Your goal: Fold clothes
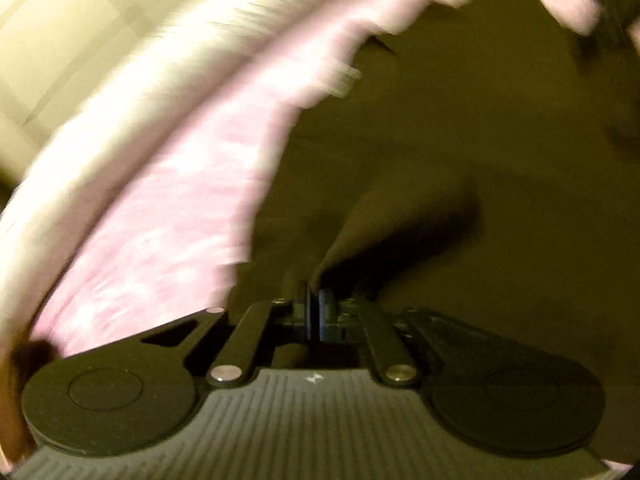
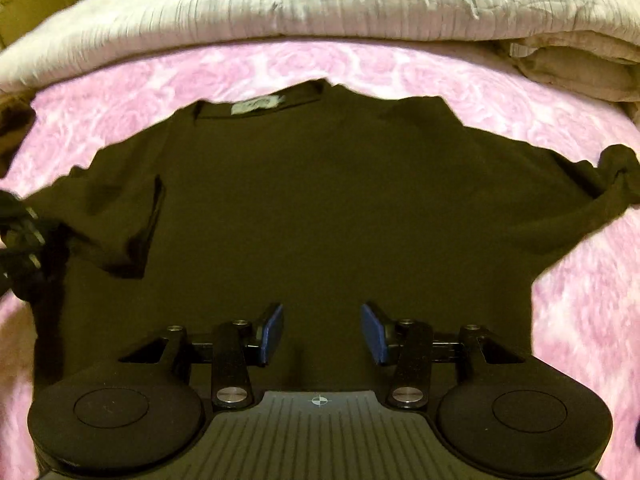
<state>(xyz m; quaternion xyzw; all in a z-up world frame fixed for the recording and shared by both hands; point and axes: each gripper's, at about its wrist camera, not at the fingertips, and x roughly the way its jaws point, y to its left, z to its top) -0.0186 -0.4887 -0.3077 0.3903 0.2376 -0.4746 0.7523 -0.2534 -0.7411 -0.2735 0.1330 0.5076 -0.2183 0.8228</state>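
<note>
Black short-sleeved T-shirt of plain dark fabric lies spread flat, neck away from the right wrist camera, on a pink bedspread printed with a rose pattern. A small pale label sits inside its collar; the writing on it is too blurred to read. One sleeve is folded in over the body on the left of that view, and the other ends in a bunched knot of cloth at the right. Beyond the bedspread lies a crumpled white ribbed blanket. Right gripper hangs over the shirt's lower part with its blue pads held apart and nothing between them. Left gripper has its jaws pressed together on a raised pinch of the shirt's fabric.
</note>
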